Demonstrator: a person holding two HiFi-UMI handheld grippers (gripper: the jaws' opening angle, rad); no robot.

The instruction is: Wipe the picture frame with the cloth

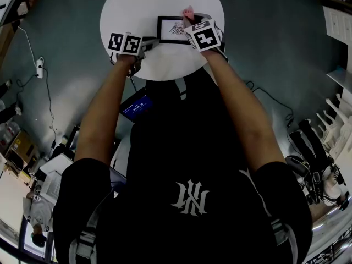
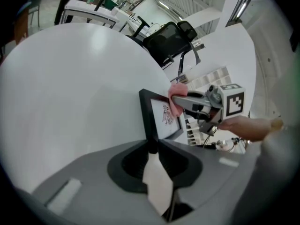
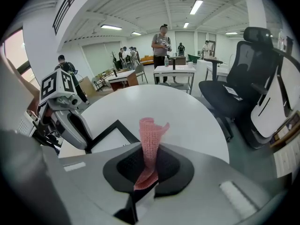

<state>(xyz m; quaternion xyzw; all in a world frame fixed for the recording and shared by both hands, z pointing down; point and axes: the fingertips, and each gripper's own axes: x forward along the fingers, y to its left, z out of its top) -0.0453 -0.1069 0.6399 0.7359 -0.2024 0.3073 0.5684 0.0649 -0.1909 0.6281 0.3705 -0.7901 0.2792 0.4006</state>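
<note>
The round white surface (image 1: 132, 4) carries the frame (image 1: 171, 29) right in front of me. My left hand-held gripper (image 1: 152, 40) pinches the frame's near-left corner, which I judge keeps it from sliding under the wipe. My right hand-held gripper (image 1: 191, 20) is clamped on the pink cloth (image 1: 188, 11). The cloth's free end pokes past the jaws at the frame's right end, placed to rub it.
</note>
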